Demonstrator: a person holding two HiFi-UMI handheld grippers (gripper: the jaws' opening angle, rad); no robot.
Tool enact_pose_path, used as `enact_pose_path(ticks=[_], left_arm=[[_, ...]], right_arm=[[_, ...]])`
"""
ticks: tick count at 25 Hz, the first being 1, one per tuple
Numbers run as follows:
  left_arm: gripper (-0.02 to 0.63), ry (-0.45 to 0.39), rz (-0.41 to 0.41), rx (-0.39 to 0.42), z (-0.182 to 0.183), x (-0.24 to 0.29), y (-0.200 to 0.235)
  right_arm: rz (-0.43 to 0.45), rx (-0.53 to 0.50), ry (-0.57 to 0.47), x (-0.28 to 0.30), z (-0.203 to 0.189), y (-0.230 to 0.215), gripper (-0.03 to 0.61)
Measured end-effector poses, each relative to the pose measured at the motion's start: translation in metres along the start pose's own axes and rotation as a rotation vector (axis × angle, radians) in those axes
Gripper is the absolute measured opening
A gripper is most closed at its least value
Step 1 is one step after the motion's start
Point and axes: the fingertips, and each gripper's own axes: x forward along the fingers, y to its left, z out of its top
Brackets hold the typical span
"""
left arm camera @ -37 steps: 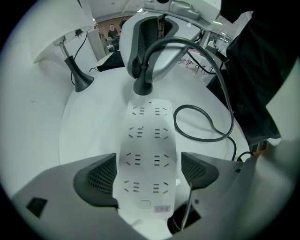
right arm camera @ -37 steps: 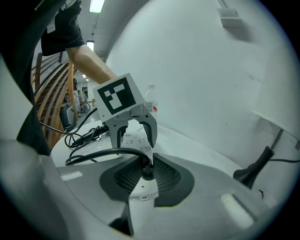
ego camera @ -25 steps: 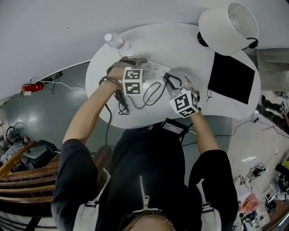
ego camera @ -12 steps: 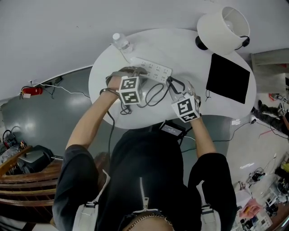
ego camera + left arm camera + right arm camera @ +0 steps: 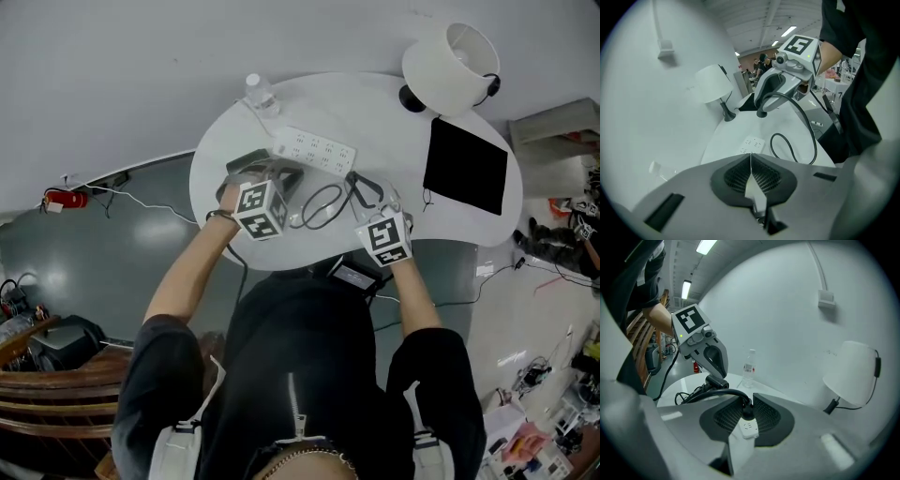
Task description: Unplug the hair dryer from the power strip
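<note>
1. Currently I am pinching the black plug (image 5: 747, 411) between the pads of the right claw (image 5: 749, 400). Its cord (image 5: 717, 393) is arcing away to that claw's left.
2. I am judging the pull as done or nearly done. The power strip (image 5: 749, 428) is showing just beneath the plug, through the gap in the right claw, and is lying flat on the table (image 5: 375, 103). I cannot tell whether the pins are fully clear.
3. The left claw (image 5: 751, 158) is pressing its jaws together on nothing, having just been closing. The strip is lying ahead of its tips, apart from them.
4. Next I am planning to draw the plug straight up off the socket face without twisting, then set it down beside the strip.
5. The plug is standing with its long axis crossing the right claw's jaws, cord end up and pin end aiming down at the strip.
6. What I am taking for the hair dryer (image 5: 251, 162) is lying under the left claw. I cannot tell which way its nozzle is pointing.
</note>
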Motion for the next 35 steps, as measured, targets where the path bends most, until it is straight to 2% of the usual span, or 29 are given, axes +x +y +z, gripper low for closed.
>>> enact_pose_path(ticks=[11, 18, 35], left_arm=[[0.012, -0.148, 0.116, -0.166, 0.006, -0.055, 0.005], [0.011, -0.198, 0.121, -0.275, -0.007, -0.066, -0.001], [0.011, -0.185, 0.102, -0.282, -0.020, -0.058, -0.004]], right_arm=[[-0.022, 0.048, -0.053, -0.021, 0.022, 0.030, 0.061], [-0.071, 0.098, -0.094, -0.035, 0.029, 0.032, 0.060], [-0.071, 0.090, -0.067, -0.039, 0.021, 0.031, 0.060]])
